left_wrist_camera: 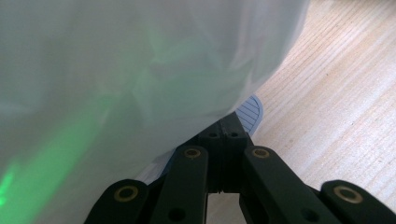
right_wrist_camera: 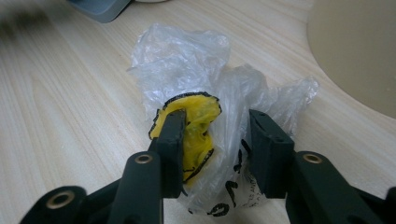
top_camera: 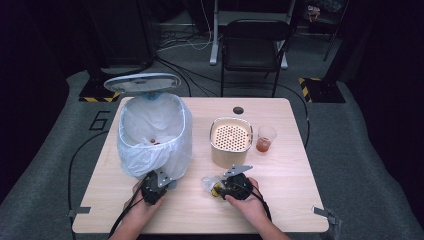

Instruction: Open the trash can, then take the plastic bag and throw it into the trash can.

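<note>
Straddling a yellow-printed plastic wrapper [right_wrist_camera: 205, 135], right tongs [right_wrist_camera: 215, 140]; lettering unreadable.

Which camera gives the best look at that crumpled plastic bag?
The right gripper view: the bag is close up between the right claw jaws. The high view shows it small beside that claw.

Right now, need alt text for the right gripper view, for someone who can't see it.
The right gripper's two black jaws straddle a crumpled clear plastic wrapper with a yellow printed patch, lying on a light wooden table. The rounded wall of a beige container sits at the upper right.
</note>
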Action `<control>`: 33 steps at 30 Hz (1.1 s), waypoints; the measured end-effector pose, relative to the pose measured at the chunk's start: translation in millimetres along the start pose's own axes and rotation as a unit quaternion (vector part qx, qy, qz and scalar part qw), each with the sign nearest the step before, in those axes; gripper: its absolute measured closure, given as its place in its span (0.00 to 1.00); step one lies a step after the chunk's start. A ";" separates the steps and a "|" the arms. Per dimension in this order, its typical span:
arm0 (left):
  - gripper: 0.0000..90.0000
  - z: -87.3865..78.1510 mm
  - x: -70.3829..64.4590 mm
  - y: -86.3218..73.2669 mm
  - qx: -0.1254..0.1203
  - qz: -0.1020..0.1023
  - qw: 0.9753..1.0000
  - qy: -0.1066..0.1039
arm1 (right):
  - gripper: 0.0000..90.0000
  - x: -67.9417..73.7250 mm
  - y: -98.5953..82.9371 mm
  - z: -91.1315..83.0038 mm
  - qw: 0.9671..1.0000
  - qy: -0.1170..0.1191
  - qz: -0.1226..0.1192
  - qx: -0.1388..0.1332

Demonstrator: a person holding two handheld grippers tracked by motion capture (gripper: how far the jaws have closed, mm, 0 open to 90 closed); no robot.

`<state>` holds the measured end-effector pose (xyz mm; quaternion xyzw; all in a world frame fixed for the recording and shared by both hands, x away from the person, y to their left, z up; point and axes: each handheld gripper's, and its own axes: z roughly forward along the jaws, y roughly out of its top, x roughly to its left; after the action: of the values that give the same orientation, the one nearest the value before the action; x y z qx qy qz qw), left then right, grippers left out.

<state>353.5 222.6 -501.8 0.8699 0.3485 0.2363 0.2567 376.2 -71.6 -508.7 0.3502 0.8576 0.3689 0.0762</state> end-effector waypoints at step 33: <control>1.00 0.6 4.1 0.6 0.000 -0.010 1.000 -0.015 | 0.71 2.8 75.1 -90.2 0.997 0.031 -0.056 -0.045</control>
<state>356.7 225.0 -500.9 0.8700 0.3533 0.2204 0.2642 379.9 -85.8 -392.2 0.2857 0.8605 0.4131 0.0857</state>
